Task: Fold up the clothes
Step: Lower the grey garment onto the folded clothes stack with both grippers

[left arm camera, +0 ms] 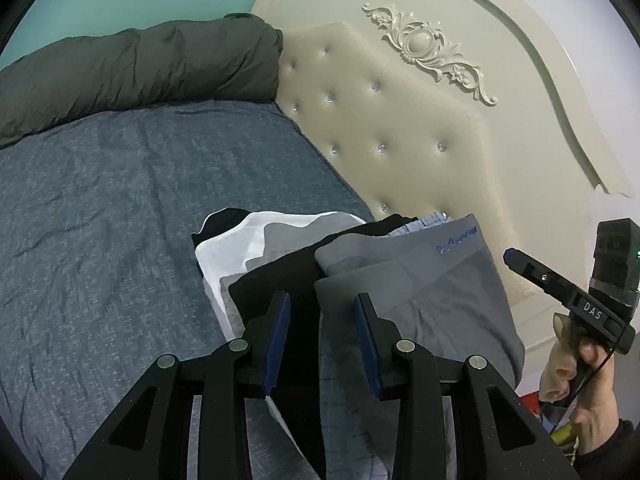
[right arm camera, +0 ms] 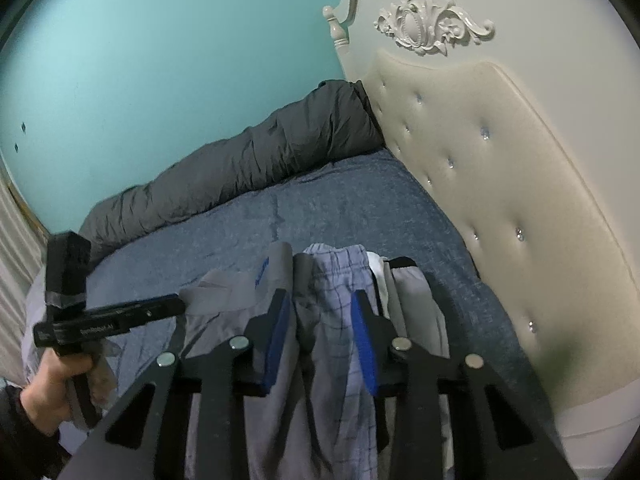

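Note:
A stack of folded clothes lies on the blue bed by the headboard. On top are grey briefs (left arm camera: 420, 280) with a blue logo, over a black garment (left arm camera: 280, 280) and a white one (left arm camera: 228, 252). My left gripper (left arm camera: 322, 300) is open and hovers just above the stack's near edge, empty. My right gripper (right arm camera: 320, 300) is open above the same stack, over blue checked shorts (right arm camera: 340, 280) and the grey briefs (right arm camera: 240, 300). Each gripper shows in the other's view, the right gripper (left arm camera: 516, 260) at the right side and the left gripper (right arm camera: 176, 306) at the left.
A rolled dark grey duvet (left arm camera: 140, 68) lies along the far side by the teal wall (right arm camera: 160, 60). The cream tufted headboard (left arm camera: 400, 140) stands right behind the stack. Blue sheet (left arm camera: 120, 220) spreads to the left.

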Demonstrator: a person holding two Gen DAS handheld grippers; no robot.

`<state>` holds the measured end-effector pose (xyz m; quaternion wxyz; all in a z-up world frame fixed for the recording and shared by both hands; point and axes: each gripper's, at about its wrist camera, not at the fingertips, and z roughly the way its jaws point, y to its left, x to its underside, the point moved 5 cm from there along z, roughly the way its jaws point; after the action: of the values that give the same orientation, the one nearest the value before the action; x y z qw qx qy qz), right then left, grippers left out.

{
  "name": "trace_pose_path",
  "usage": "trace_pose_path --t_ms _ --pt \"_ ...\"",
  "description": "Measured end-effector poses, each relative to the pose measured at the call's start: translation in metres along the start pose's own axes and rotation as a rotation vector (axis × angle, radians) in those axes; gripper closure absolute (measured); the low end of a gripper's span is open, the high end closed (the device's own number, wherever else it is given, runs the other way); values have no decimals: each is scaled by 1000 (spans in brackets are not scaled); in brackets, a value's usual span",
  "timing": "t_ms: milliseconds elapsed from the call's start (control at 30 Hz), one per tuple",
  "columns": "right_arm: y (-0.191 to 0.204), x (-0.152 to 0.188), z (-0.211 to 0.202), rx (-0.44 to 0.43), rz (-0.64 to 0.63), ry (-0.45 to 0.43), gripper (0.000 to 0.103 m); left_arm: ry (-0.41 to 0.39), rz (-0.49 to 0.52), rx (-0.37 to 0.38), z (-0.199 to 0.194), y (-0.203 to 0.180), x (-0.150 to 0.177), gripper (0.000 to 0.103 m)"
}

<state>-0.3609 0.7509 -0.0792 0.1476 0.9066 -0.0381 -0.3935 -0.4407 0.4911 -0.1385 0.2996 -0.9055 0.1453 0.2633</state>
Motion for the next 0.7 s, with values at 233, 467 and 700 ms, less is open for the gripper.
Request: trace_pose_path --t_ms 233,467,700 --pt "6 -3 3 -14 4 5 71 8 6 39 4 -3 5 67" --pt "13 -10 25 12 -17 32 71 8 20 53 10 -5 3 84" --pt "21 -15 50 49 -73 75 99 -4 50 58 16 -7 -3 96"
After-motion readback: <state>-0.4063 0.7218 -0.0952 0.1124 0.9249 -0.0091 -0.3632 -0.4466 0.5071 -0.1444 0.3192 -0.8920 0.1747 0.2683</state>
